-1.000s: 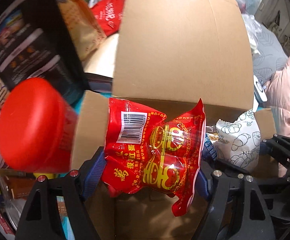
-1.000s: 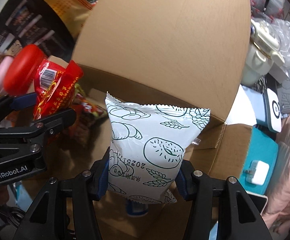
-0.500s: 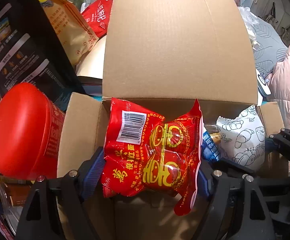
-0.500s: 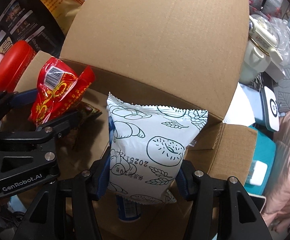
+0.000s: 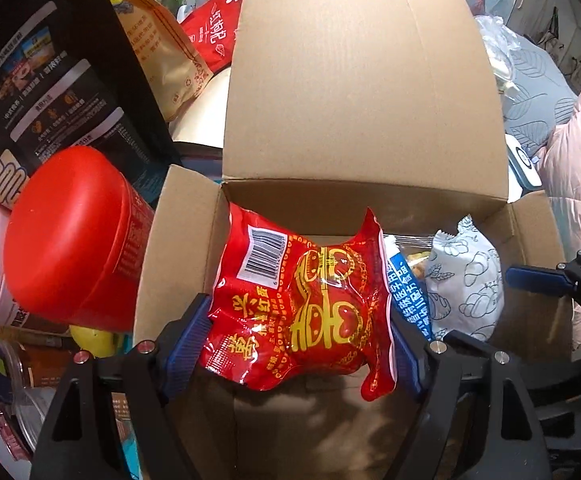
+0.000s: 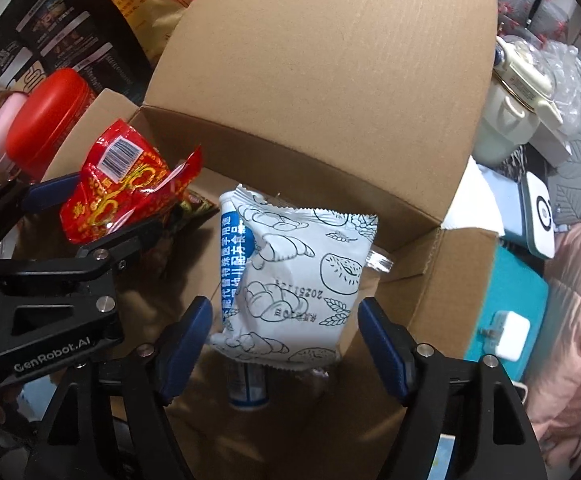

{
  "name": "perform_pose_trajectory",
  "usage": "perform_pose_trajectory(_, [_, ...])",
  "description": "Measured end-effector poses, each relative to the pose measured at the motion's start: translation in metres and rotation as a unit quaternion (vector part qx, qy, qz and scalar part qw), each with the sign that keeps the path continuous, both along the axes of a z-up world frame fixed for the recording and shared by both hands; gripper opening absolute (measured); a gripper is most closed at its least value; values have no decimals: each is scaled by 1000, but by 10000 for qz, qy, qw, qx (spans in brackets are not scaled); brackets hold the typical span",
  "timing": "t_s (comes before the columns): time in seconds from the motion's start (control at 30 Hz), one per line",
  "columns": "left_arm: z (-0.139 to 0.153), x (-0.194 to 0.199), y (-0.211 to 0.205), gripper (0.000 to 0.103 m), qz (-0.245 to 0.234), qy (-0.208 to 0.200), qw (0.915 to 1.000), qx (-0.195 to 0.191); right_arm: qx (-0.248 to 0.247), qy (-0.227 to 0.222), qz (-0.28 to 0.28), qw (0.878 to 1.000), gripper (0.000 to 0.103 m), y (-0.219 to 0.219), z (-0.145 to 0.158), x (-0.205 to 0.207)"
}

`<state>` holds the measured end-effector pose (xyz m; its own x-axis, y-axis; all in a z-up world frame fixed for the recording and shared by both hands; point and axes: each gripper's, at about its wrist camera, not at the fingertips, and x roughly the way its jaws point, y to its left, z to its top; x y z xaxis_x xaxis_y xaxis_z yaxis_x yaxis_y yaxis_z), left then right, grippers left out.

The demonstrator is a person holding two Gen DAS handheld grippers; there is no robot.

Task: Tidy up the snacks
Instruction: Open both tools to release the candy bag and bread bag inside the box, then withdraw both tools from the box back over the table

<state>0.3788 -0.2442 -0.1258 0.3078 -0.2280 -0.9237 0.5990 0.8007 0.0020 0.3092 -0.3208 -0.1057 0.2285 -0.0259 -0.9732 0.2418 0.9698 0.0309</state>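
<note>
Left gripper: the left gripper [image 5: 298, 344] points steeply down over the open cardboard box [image 5: 362, 92], its blue pads pressed on both sides of the red snack packet [image 5: 302, 312], which hangs crumpled between them above the box's left half.

Right gripper: the right gripper [image 6: 286, 340] also points down into the box, and its jaws have just been opening. The white pastry packet [image 6: 302, 280] sits between the pads with a gap showing on each side, so it is no longer clamped.

Only the left view shows: the red packet's barcode face-on, and the right gripper's blue finger [image 5: 538, 280] just beside the white packet at the box's right wall.

Only the right view shows: a blue-and-white packet [image 6: 232, 264] tucked against the white one's left side, a small blue-and-white container [image 6: 248, 388] on the box floor beneath, and a dark wrapper [image 6: 194, 212] lying under the red packet.

Edges and room: the tall back flap stands upright behind both packets; the side flaps splay outward. A red-lidded tub [image 5: 74, 236] crowds the left flap from outside. Bare cardboard floor shows in the near part of the box, below both grippers.
</note>
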Motion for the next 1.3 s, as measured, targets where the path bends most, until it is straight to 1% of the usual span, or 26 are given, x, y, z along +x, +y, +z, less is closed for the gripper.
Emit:
perform_pose_trajectory(0.1, [4,-1,2,80,-1,-100,9999,54,3,-50,10,10000,76,-5,3,-4])
perform_pose_trajectory(0.27, [-3,2,4,82,16,252,9997,-30,-11,-61,-1,10000,76,-12,7,-4])
perform_pose_trajectory(0.3, [-3,3,4,82,25,256,9997,-43,-24,-54,4,10000,76,-9,10,-5])
perform_pose_trajectory(0.37, [-2,2,4,87,38,177,9998,5,-65,-56,23,10000,76,-8,13,-6])
perform_pose_trajectory(0.4, [-1,1,4,88,36,146,9999,27,-84,-54,35,9999,76,-7,14,-6])
perform_pose_trajectory(0.5, [2,-1,5,88,51,219,9997,-16,-120,-67,42,9999,76,-5,21,-8])
perform_pose_trajectory(0.6, [12,-5,8,88,55,162,9998,-58,-133,-114,24,9998,76,-3,28,-11])
perform_pose_trajectory(0.67, [23,-7,11,88,25,105,9998,-152,-152,-132,21,9998,76,-1,32,-12])
perform_pose_trajectory(0.77, [39,-9,14,88,11,-59,9998,-180,-166,-201,45,9997,76,1,42,-15])
perform_pose_trajectory(0.9, [58,-12,21,88,57,-180,9994,-282,-193,-342,65,9992,76,5,57,-16])
perform_pose_trajectory(0.97, [67,-14,27,88,134,-223,9992,-314,-203,-419,78,9989,76,9,65,-17])
perform_pose_trajectory(1.07, [82,-19,40,88,268,-277,9981,-488,-264,-532,133,9981,76,17,76,-19])
perform_pose_trajectory(1.3, [123,-37,70,88,559,-703,9936,-680,-279,-870,282,9954,76,38,106,-31])
